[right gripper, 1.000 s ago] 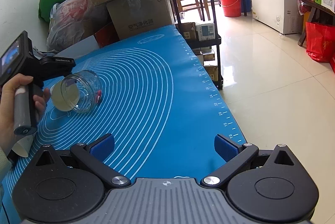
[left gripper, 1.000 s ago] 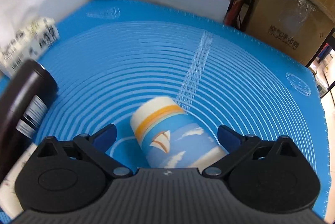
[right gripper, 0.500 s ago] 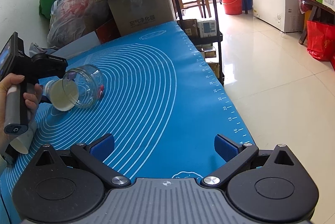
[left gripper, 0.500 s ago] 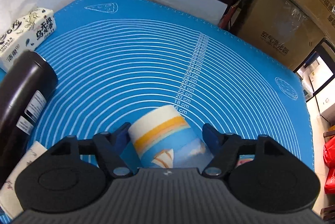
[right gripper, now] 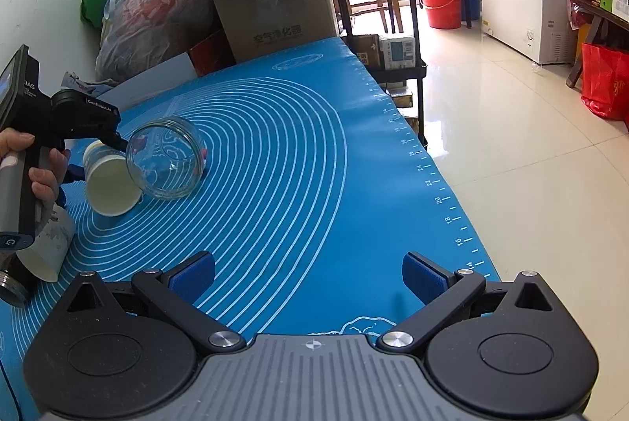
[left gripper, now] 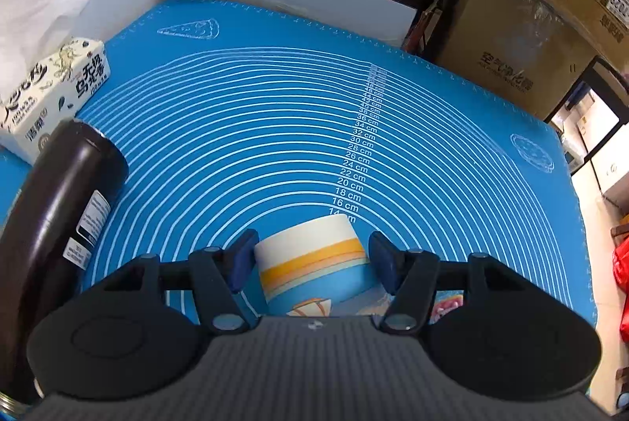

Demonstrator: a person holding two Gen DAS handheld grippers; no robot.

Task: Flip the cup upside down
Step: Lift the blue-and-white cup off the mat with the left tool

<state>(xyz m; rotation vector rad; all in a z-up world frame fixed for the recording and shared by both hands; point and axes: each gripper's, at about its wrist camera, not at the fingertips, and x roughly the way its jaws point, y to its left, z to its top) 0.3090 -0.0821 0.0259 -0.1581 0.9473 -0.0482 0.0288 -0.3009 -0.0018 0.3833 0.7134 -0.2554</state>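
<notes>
Cardboard boxes [right gripper: 271, 16] and bags crowd the room beyond a blue ringed mat [left gripper: 275, 146]. Near its left edge, the left gripper [left gripper: 310, 258] clamps the paper cup [left gripper: 314, 260], tilted beside a glass jar [right gripper: 167, 157]. Rightward, the right gripper [right gripper: 308, 277] gapes, holding nothing.

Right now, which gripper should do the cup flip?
Left. Its jaws are closed on the paper cup, already lifted and tilted, mouth toward the mat. The right gripper is open, holds nothing, and sits well away from the cup, with the glass jar between them.
</notes>
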